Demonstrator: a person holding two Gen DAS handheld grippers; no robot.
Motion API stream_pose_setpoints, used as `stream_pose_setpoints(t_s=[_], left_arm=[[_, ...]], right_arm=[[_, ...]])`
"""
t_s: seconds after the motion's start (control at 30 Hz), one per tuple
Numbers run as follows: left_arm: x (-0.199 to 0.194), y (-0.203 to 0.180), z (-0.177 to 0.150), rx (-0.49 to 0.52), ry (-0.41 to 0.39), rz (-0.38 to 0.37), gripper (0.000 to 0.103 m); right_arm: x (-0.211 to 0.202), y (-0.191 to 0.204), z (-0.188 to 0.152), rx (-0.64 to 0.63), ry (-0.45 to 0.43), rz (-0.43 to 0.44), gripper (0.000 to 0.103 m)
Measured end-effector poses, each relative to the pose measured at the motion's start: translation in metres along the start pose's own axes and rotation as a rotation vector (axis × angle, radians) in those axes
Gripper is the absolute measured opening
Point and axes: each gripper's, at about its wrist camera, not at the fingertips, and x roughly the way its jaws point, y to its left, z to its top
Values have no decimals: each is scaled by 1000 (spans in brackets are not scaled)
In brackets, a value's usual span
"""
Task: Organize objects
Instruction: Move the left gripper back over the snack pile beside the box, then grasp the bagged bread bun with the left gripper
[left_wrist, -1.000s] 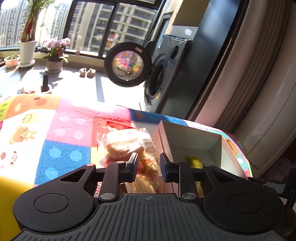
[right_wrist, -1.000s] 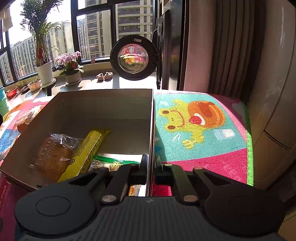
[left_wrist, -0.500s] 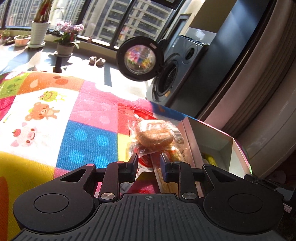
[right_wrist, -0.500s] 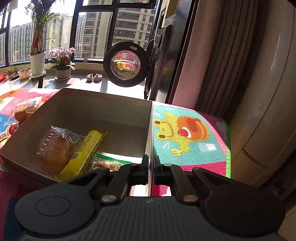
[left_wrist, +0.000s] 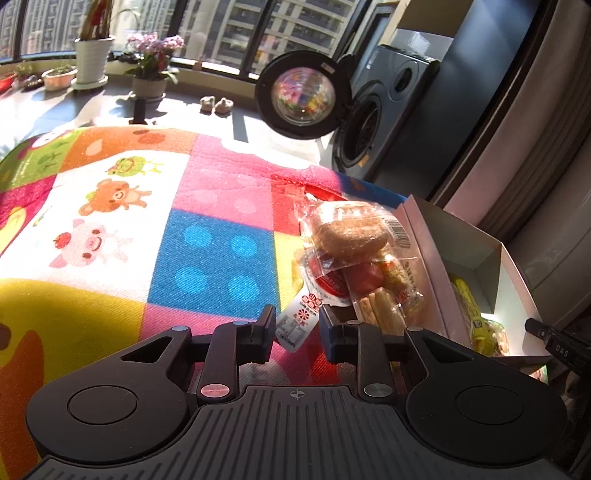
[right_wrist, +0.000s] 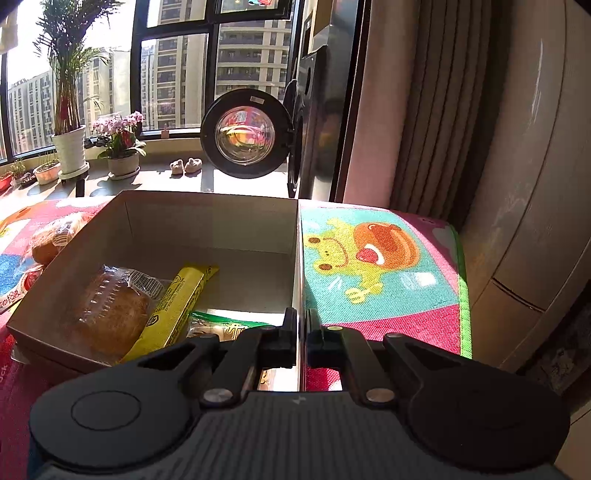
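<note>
Your left tongs (left_wrist: 296, 332) stand apart with nothing between them, low over the colourful mat (left_wrist: 207, 258) that covers the worktop. Just ahead of them and slightly to the right lies the heap of wrapped snacks still outside the box: a white-and-red sachet (left_wrist: 301, 317) whose near end pokes into the gap between the tips, a clear pack of pale sticks (left_wrist: 380, 310) just ahead of the right finger, and behind those, farther from you, the wrapped bun (left_wrist: 349, 230) resting on top. Right of the heap, touching it or nearly so, is the wall of the cardboard box (left_wrist: 424, 258).

For a clean pick, take the sachet first, since it is nearest and already lined up. Push forward so the fingers straddle the body of the packet and not only its thin sealed edge, then close gently; slick film is likely to slip out of a shallow pinch. Lift before you swing right, so it does not drag the bun pack along.

Your right tongs (right_wrist: 301, 341) are clamped together on the box's right wall (right_wrist: 297, 258), one finger inside, one outside. Ahead-left of them, inside, lie a bun in wrap (right_wrist: 110, 314), a yellow bar (right_wrist: 177, 306) and a green-edged packet (right_wrist: 221, 325). Hold the wall steady and upright while the left side delivers; the back of the box looks free.
</note>
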Motion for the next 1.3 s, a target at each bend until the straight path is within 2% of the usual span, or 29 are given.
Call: stream_pose_setpoints(t_s=[0.17, 0.4, 0.67, 0.73, 0.8, 0.87, 0.93, 1.0, 1.07, 1.1, 1.13, 1.17, 1.23, 1.3], left_arm=[[6, -2, -1, -80, 70, -112, 28], [27, -25, 0, -124, 110, -174, 28], [38, -10, -6, -180, 94, -90, 30], [31, -13, -8, -101, 70, -33, 30], [25, -22, -10, 51, 70, 41, 30], [22, -27, -14, 171, 112, 60, 30], [22, -31, -20, 266, 148, 45, 31], [20, -37, -25, 340, 153, 41, 37], [23, -42, -28, 372, 174, 10, 63], [25, -45, -28, 382, 183, -3, 70], [28, -49, -30, 405, 196, -22, 83], [30, -53, -34, 430, 205, -32, 91], [31, -58, -36, 449, 213, -39, 94], [25, -55, -26, 415, 235, -107, 88]], right_arm=[[-1, -3, -1, 26, -1, 17, 4], [-1, -4, -1, 31, -5, 28, 4], [-1, -5, -2, 33, -9, 41, 5], [-1, -5, -2, 32, -10, 43, 5], [-1, -6, -2, 32, -10, 44, 5], [-1, -6, -2, 32, -12, 44, 5], [-1, -6, -3, 31, -12, 43, 5], [-1, -5, -4, 28, -10, 41, 6], [-1, -5, -4, 22, -7, 40, 6], [-1, -5, -4, 20, -7, 40, 6], [-1, -5, -4, 20, -6, 40, 6], [-2, -5, -3, 21, -5, 41, 6], [-1, -6, -3, 22, -3, 43, 6], [-2, -6, -3, 20, -1, 45, 6]])
